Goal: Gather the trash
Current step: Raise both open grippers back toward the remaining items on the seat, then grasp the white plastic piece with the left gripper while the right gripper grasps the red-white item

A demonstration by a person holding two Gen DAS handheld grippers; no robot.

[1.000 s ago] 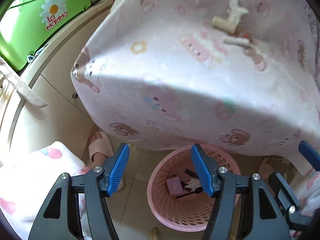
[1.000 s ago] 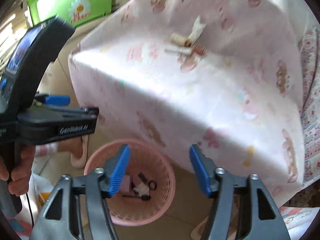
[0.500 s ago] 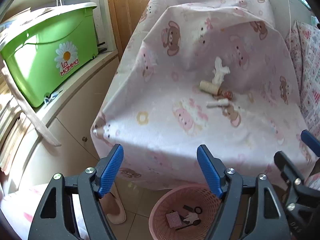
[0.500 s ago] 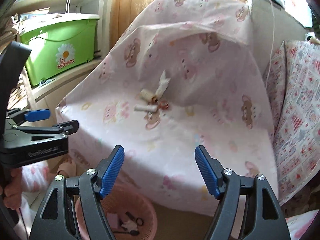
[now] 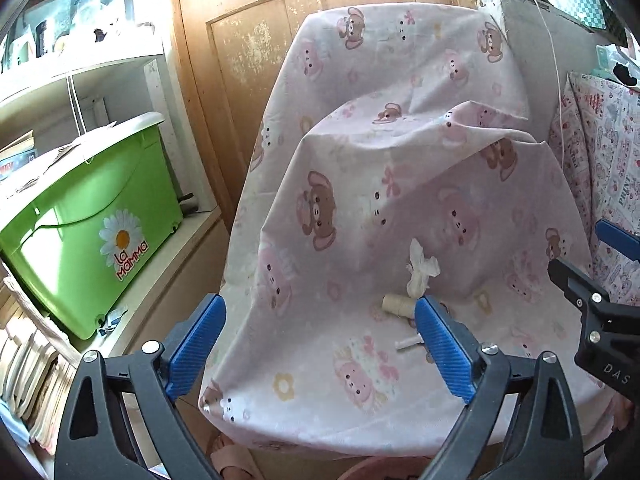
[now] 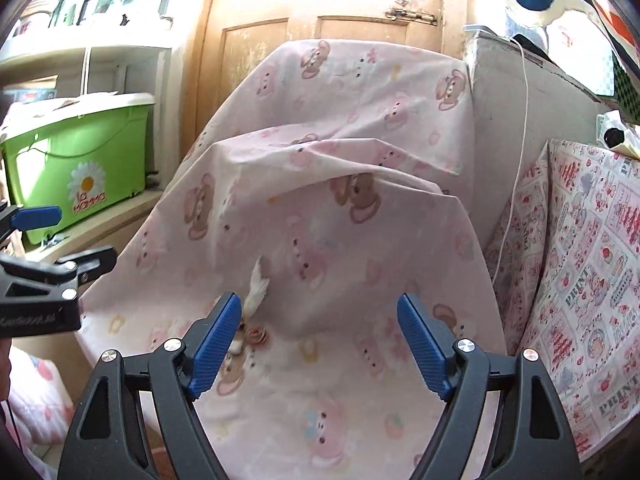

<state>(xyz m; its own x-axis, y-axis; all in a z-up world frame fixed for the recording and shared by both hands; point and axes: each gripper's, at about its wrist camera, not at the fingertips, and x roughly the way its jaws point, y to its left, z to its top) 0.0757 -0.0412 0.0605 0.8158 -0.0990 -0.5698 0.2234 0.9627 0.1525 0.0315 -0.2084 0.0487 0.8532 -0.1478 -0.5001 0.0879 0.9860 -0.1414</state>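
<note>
A crumpled white tissue [image 5: 420,268], a small cardboard roll [image 5: 397,304] and a short white stick [image 5: 407,343] lie together on the table's pink bear-print cloth [image 5: 352,384]. My left gripper [image 5: 320,346] hovers in front of the table, its jaws opening with nothing between them; the trash lies just beyond its right pad. My right gripper [image 6: 320,344] hangs alongside, jaws also opening and empty. In its view the tissue [image 6: 258,284] and a small reddish scrap [image 6: 258,336] show beside its left pad. Only a sliver of the pink basket's rim [image 5: 372,475] shows below.
A green lidded box [image 5: 92,240] sits on a shelf to the left, with stacked books [image 5: 32,380] under it. A wooden door [image 5: 248,40] stands behind the table. A print-covered block [image 6: 592,280] and a white cable [image 6: 520,140] are on the right. A slippered foot [image 5: 228,458] is below.
Both grippers have risen and tipped up, from over the pink basket on the floor to the table top. The basket has slid out of view. Both jaws stand wider.
</note>
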